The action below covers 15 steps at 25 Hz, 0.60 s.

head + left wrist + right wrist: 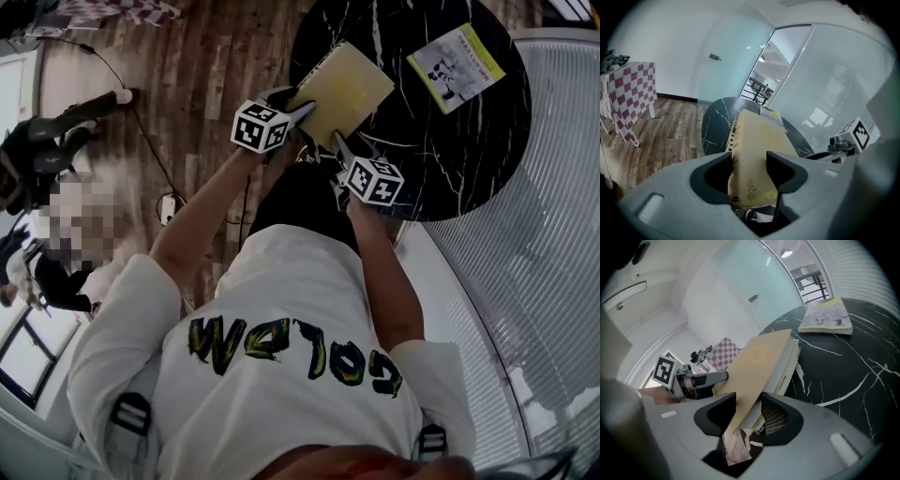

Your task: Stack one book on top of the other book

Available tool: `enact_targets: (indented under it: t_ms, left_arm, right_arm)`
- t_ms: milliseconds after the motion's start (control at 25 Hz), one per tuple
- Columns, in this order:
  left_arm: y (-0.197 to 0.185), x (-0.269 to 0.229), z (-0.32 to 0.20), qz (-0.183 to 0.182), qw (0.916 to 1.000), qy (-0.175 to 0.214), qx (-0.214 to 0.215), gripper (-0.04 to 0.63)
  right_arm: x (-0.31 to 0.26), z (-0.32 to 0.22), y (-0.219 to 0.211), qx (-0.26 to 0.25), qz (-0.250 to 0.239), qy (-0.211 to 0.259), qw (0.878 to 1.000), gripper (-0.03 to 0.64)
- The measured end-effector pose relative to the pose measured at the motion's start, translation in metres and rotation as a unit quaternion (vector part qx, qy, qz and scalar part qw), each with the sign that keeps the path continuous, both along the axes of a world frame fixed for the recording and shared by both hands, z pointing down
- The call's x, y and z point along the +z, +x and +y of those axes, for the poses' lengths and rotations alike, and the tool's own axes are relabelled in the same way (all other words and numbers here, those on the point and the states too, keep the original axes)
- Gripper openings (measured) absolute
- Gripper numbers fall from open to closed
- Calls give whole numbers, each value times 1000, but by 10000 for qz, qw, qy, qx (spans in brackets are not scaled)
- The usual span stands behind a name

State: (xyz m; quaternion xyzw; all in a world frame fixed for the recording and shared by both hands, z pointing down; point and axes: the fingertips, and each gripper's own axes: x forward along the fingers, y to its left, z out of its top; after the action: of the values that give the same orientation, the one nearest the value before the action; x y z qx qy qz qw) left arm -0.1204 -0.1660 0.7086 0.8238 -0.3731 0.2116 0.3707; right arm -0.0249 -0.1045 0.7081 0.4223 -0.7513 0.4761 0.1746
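A yellow book (345,89) hangs tilted over the near left edge of the round black marble table (441,159), carried by both grippers. My left gripper (305,111) grips its left corner; in the left gripper view the book (757,136) fills the gap between the jaws of that gripper (751,161). My right gripper (339,145) holds the near edge; in the right gripper view the cover and page block (761,359) sit clamped in that gripper (749,404). A second book (457,67) with a yellow and white cover lies flat at the table's far right, also visible as the second book (825,317).
Wooden floor (197,84) lies left of the table, with a cable and a seated person (56,234) further left. A checkered tablecloth (630,93) covers a stand on the left. A ribbed glass wall (553,234) curves round the table's right side.
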Motion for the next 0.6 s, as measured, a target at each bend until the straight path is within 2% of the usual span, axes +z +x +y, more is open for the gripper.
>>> enact_targets:
  t_ms: [280,440,600]
  left_arm:
    - [-1,1,0,-9,10000,-9,-52,239]
    - [-2,0,0,-117,9999,-23,-54,239]
    - [-4,-7,3,-295,9994,144,-124,238]
  right_arm:
    - [1,0,0,-58,27,25,10000,175]
    - [1,0,-1,-173,79,61,9998,184]
    - [-2,-1,6,-170,215,166,9995,183]
